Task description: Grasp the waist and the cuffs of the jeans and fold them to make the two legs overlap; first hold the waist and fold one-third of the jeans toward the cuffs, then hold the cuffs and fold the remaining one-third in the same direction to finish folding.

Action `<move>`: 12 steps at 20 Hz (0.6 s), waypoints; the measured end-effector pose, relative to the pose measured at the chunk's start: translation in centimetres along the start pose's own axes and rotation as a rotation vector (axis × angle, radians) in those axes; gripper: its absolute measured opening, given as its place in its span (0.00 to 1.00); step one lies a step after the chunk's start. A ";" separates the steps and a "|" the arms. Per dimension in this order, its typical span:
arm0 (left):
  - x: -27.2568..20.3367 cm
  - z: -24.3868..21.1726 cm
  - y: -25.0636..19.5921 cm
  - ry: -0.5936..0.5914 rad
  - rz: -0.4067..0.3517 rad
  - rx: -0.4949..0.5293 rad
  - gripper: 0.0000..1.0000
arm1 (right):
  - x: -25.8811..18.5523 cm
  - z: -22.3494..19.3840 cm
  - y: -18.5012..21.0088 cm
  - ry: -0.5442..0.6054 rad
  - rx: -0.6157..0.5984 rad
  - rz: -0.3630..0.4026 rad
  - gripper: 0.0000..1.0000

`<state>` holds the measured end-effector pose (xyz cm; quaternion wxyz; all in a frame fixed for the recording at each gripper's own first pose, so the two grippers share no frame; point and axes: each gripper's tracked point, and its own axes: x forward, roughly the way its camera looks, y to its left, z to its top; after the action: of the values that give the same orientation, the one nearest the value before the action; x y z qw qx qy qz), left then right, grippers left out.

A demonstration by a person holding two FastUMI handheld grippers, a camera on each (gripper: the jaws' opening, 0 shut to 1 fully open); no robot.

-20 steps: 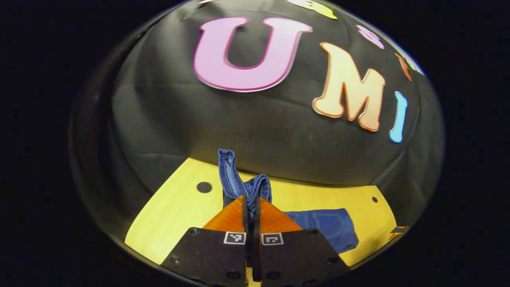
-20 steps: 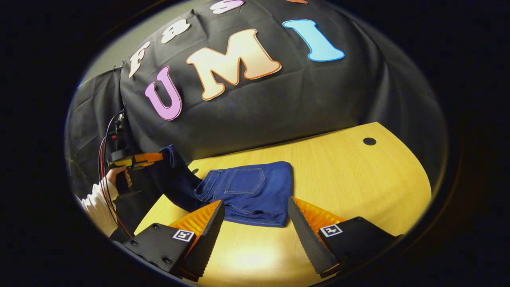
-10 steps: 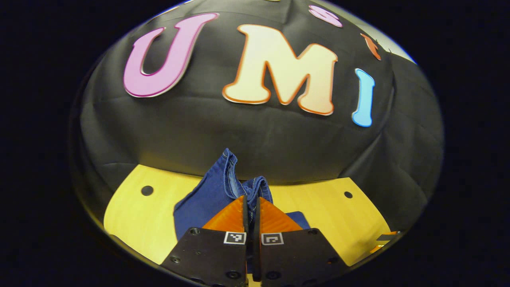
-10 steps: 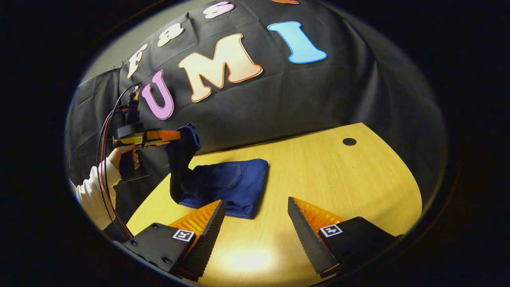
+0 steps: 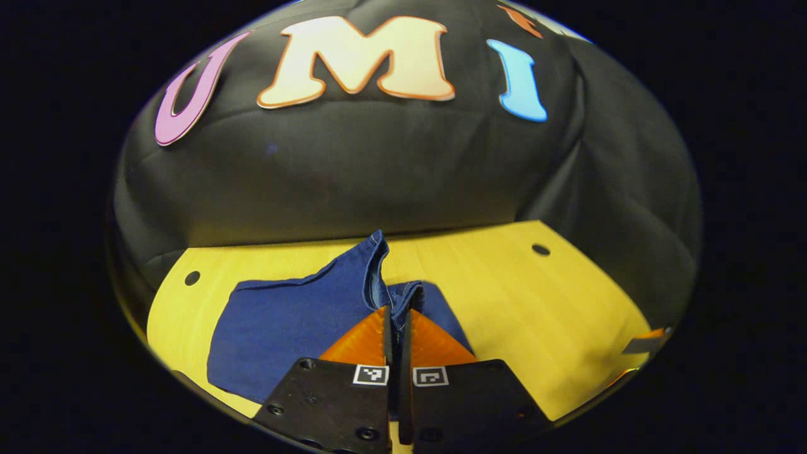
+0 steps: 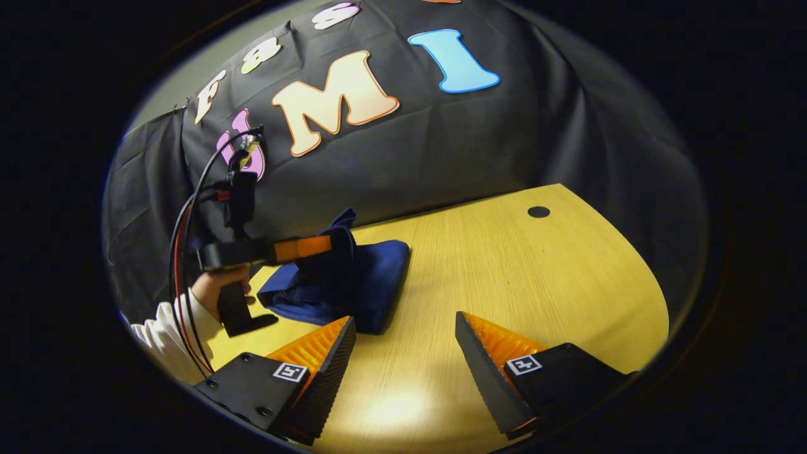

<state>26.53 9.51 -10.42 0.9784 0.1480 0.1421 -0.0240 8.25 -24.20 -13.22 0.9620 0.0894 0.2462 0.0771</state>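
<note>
The dark blue jeans lie folded on the yellow wooden table. My left gripper is shut on the bunched cuff end, which sticks up just past its tips and hangs low over the folded pile. In the right gripper view the jeans lie at the table's left, and the left gripper, held by a hand, is over them with the cuffs pinched. My right gripper stands open above bare table, just right of the pile, holding nothing.
Black cloth walls close off the far side. A round hole marks the table's far right, and another hole lies near its left end. Cables hang from the left gripper. Bare wood stretches right of the jeans.
The left gripper has carried the cuffs rightward and down over the folded pile, so the leg part now lies across it. The right gripper has stayed open and nearly still.
</note>
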 end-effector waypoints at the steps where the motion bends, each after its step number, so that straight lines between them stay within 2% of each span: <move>1: -0.1 -1.4 -0.3 0.024 0.019 0.040 0.00 | 0.2 -0.3 0.1 0.009 -0.001 0.002 0.98; 3: 1.0 -3.4 -0.4 0.056 0.062 0.100 0.00 | 0.4 -0.5 0.1 0.014 -0.005 -0.002 0.98; 5: 1.2 -4.5 -0.8 0.063 0.070 0.112 0.02 | 0.2 -0.7 -0.2 0.019 -0.012 -0.012 0.98; 7: 0.9 -4.7 -3.3 0.051 -0.005 0.055 0.13 | 0.3 -0.7 -0.5 0.023 -0.012 -0.024 0.98; 9: -0.8 -4.5 -4.8 0.034 -0.038 0.017 0.46 | 0.2 -0.3 -0.3 0.019 -0.006 -0.032 0.98; 10: -1.8 -4.0 -4.2 0.015 -0.024 0.007 0.62 | 0.1 0.1 -0.1 0.008 -0.010 -0.039 0.98; 11: -2.8 -3.5 -3.4 -0.003 -0.008 -0.002 0.77 | -0.2 0.5 0.3 -0.008 -0.013 -0.044 0.94; 12: -4.3 -3.2 -2.3 -0.016 0.007 -0.014 0.80 | -0.4 1.1 0.9 -0.023 -0.015 -0.047 0.98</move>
<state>21.35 8.29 -12.74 0.9806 0.1413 0.1339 -0.0207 8.36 -23.59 -11.87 0.9669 0.0775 0.2368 0.0555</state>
